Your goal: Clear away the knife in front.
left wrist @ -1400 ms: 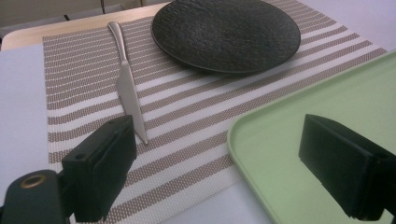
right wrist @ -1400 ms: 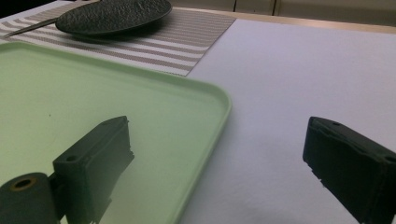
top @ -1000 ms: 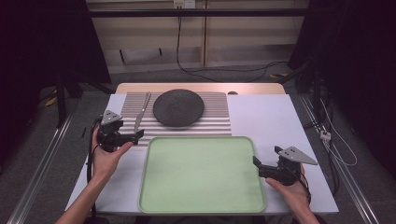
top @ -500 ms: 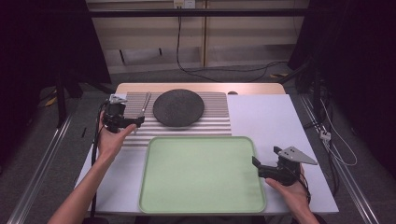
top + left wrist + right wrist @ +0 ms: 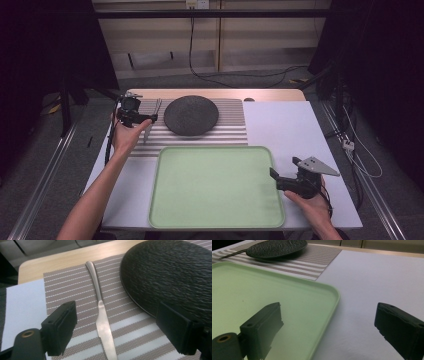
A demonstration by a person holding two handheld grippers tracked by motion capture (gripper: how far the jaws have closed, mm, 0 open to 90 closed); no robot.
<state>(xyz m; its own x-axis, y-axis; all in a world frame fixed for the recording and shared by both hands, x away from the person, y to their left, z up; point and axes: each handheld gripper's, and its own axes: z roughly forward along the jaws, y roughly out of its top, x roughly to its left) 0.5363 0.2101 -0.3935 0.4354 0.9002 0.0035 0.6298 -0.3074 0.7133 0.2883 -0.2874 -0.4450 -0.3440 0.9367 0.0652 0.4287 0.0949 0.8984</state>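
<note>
The left gripper (image 5: 150, 119) has travelled from the near-left edge of the green tray (image 5: 165, 210) up to the far left of the striped placemat (image 5: 230, 131), and it now hangs over the table knife (image 5: 101, 315) that lies there beside the black plate (image 5: 191, 115). A second ago it sat well short of the cutlery; now, in the left gripper view, the knife runs straight up between the two black jaws, blade end near the camera and handle pointing away toward the wooden table edge (image 5: 62, 258). The jaws have just been closing a little, yet they stand wide, with clear placemat showing on each side of the blade and neither pad touching metal. The knife lies flat on the mat, just left of the plate rim and apart from it (in the high view a fork (image 5: 157, 104) lies far of the gripper).

That shift reads as the end of an approach: the tool is lined up across the knife and beginning to narrow, so a pickup looks like the step in hand, not yet made. The plate's edge sits close to the right jaw, which could foul the grip.

The right gripper (image 5: 280, 181) has kept its place at the near right corner of the tray, jaws spread wide and empty, one over the tray rim and one over the white sheet (image 5: 372, 277).
</note>
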